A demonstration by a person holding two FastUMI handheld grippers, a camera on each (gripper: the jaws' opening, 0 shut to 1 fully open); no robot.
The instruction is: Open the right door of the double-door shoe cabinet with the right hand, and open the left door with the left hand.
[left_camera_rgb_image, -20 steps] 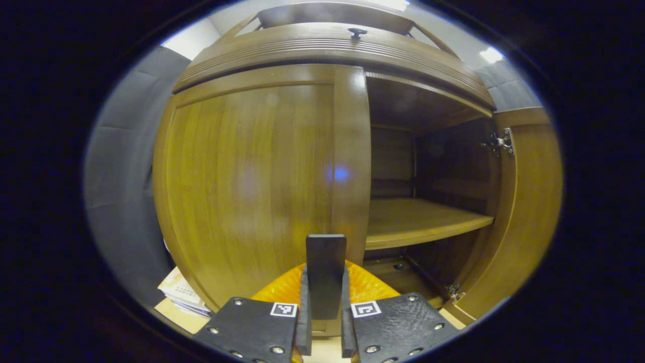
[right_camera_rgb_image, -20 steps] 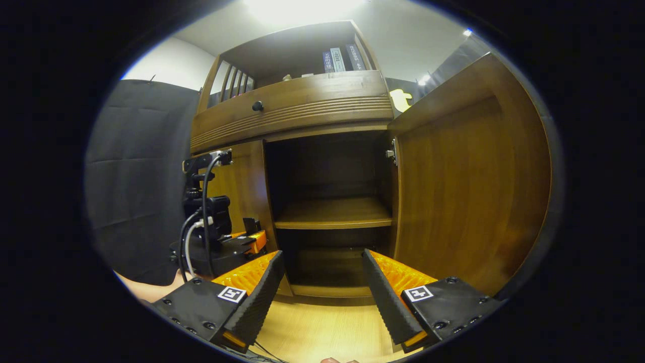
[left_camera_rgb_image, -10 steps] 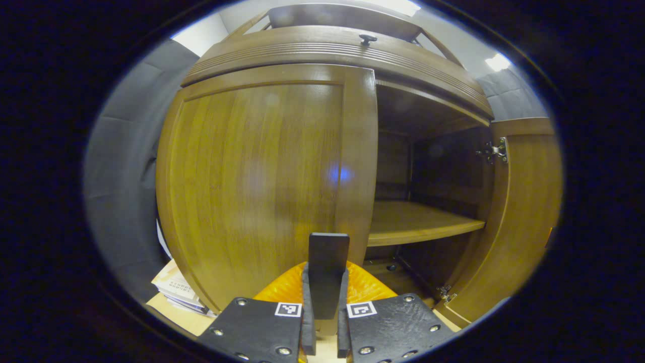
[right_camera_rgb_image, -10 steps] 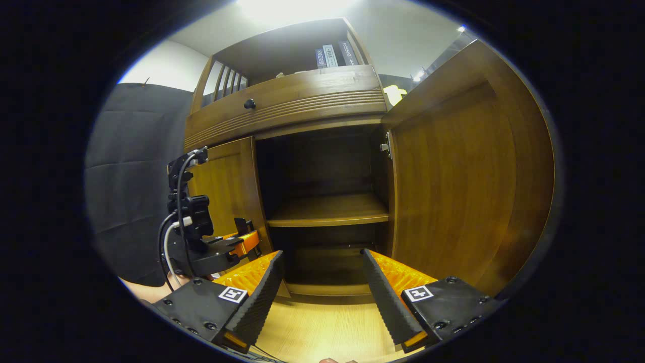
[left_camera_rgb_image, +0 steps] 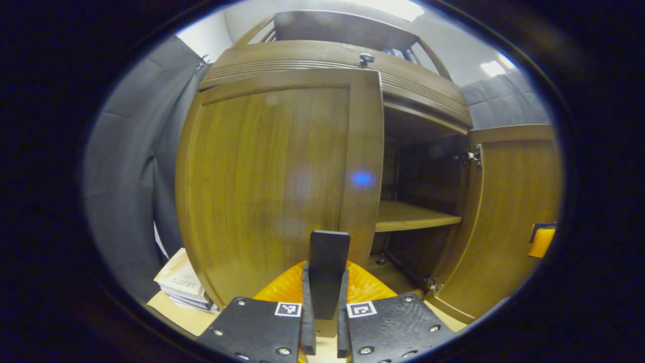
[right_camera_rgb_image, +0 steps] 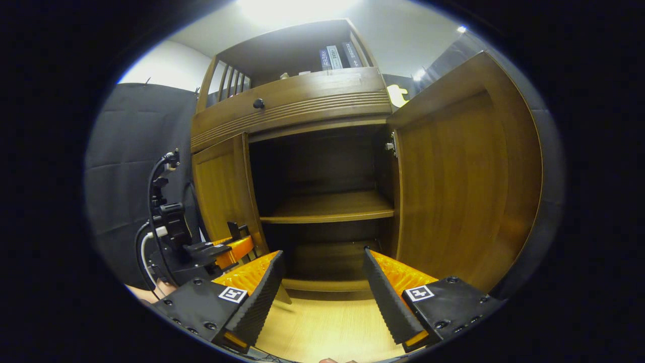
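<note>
The wooden shoe cabinet's left door [left_camera_rgb_image: 272,171] stands partly swung out. My left gripper [left_camera_rgb_image: 325,269] is shut on the dark flat handle [left_camera_rgb_image: 328,249] at that door's free edge. The right gripper view has the same door [right_camera_rgb_image: 221,191] angled outward, with the left gripper [right_camera_rgb_image: 234,244] and its cables at its lower edge. The right door [right_camera_rgb_image: 458,186] stands wide open, also seen as the right door [left_camera_rgb_image: 509,212]. My right gripper [right_camera_rgb_image: 322,254] is open in front of the cabinet's opening, touching nothing.
Inside, a wooden shelf [right_camera_rgb_image: 327,206] splits the dark interior. A drawer front with a round knob [right_camera_rgb_image: 258,104] runs above the doors, with books [right_camera_rgb_image: 337,56] on the top shelf. A stack of papers [left_camera_rgb_image: 181,287] lies by the cabinet's left foot. Light wooden floor [right_camera_rgb_image: 327,327] lies in front.
The left door has swung further outward with my left gripper holding its handle, widening the opening. The right gripper has stayed open and nearly still.
</note>
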